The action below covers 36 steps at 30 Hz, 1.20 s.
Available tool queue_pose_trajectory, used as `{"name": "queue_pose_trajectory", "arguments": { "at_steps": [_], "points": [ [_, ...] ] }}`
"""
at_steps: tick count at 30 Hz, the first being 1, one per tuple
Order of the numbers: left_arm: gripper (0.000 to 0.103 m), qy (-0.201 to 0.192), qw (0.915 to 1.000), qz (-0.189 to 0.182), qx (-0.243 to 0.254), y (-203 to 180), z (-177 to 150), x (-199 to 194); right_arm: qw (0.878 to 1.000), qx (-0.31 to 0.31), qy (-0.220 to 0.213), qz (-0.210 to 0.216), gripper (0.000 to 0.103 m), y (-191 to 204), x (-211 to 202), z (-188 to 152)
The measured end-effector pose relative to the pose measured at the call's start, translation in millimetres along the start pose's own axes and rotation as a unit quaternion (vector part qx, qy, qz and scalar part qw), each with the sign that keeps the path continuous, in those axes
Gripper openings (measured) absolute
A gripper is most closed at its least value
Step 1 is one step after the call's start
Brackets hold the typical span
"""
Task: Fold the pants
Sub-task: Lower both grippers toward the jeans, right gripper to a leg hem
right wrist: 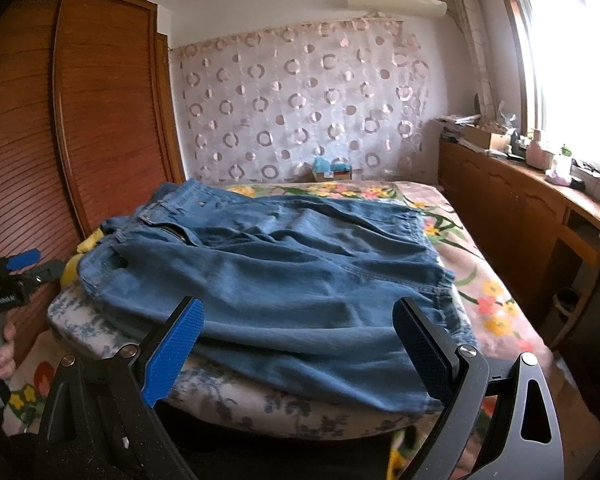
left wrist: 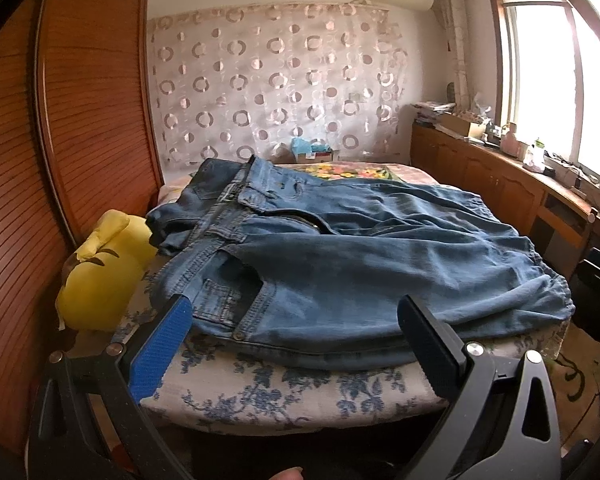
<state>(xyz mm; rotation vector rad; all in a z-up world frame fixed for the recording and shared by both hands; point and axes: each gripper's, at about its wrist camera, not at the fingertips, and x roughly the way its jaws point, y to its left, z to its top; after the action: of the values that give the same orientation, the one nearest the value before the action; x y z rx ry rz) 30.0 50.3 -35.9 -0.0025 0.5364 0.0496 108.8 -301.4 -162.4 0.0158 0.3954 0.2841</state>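
Note:
Blue denim pants (left wrist: 340,248) lie folded in a thick stack on a blue-flowered cushion (left wrist: 292,392) on the bed, waistband to the left. They also show in the right wrist view (right wrist: 300,280). My left gripper (left wrist: 296,320) is open and empty, just in front of the pants' near edge by the front pocket. My right gripper (right wrist: 300,320) is open and empty, its fingers at the near edge of the pants, more toward the leg side. The left gripper also shows at the far left of the right wrist view (right wrist: 32,266), held in a hand.
A yellow plush toy (left wrist: 100,272) lies left of the pants against the wooden wardrobe (left wrist: 60,140). The flowered bedspread (right wrist: 488,300) stretches to the right. A wooden sideboard (right wrist: 520,208) with clutter stands under the window. Boxes (left wrist: 316,152) sit at the bed's far end.

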Motion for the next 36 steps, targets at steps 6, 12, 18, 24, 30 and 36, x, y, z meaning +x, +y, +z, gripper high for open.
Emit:
{"name": "queue_pose_trajectory", "arguments": {
  "at_steps": [6, 12, 18, 24, 30, 36],
  "points": [
    [0.103, 0.009, 0.9999, -0.004, -0.005, 12, -1, 5, 1.000, -0.002, 0.014, -0.015, 0.096, -7, -3, 1],
    [0.103, 0.017, 0.9997, -0.014, -0.011, 16, -3, 10, 0.999, 0.000, 0.040, -0.033, 0.093, -17, -8, -5],
    [0.103, 0.022, 0.9996, -0.014, -0.012, 16, -5, 13, 0.996, 0.021, 0.075, -0.047, 0.084, -29, -13, -10],
    [0.103, 0.029, 0.9995, -0.012, -0.011, 16, -10, 17, 0.992, 0.030, 0.111, -0.052, 0.072, -24, -20, -7],
    [0.103, 0.039, 0.9992, -0.010, -0.010, 15, -14, 23, 0.990, 0.035, 0.130, -0.036, 0.059, -18, -22, -1],
    [0.103, 0.048, 0.9987, -0.006, -0.015, 21, -20, 29, 0.990, 0.041, 0.136, -0.021, 0.046, -14, -27, 1]
  ]
}}
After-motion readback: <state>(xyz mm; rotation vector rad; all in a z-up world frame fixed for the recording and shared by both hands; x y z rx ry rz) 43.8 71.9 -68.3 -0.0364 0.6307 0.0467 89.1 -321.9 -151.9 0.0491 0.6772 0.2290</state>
